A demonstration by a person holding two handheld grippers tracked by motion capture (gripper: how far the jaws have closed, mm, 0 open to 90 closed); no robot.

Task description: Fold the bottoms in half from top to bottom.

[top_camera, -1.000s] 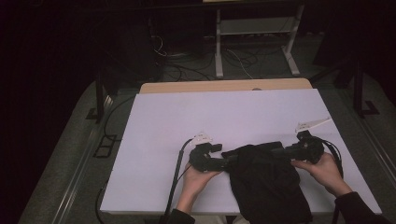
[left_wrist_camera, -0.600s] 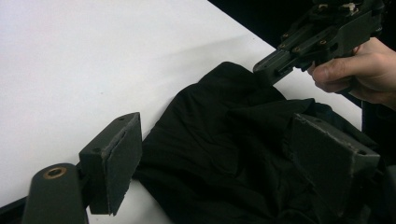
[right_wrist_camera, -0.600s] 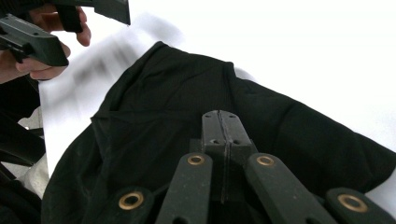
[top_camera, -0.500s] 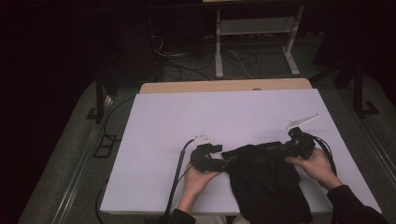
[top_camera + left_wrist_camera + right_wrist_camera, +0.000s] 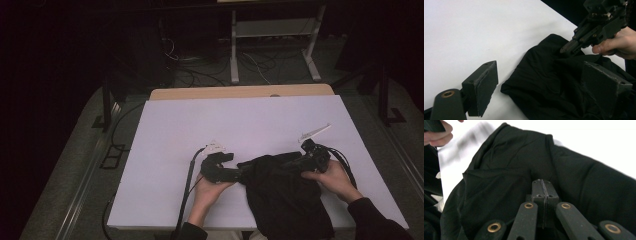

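One black cloth (image 5: 285,192), soft and limp, bunched at table's (image 5: 240,125) 5 o'clock. My left gripper (image 5: 544,82) just opened wide over it; right gripper (image 5: 543,185) pinched shut (maybe on a fold). Grab an edge.

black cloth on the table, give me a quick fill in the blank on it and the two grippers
1. The black cloth lies on a ____ table.
2. The left gripper has its jaws ____.
3. The right gripper has its jaws ____.
4. The cloth hangs over the table's ____ edge.

Missing words: white; open; shut; near
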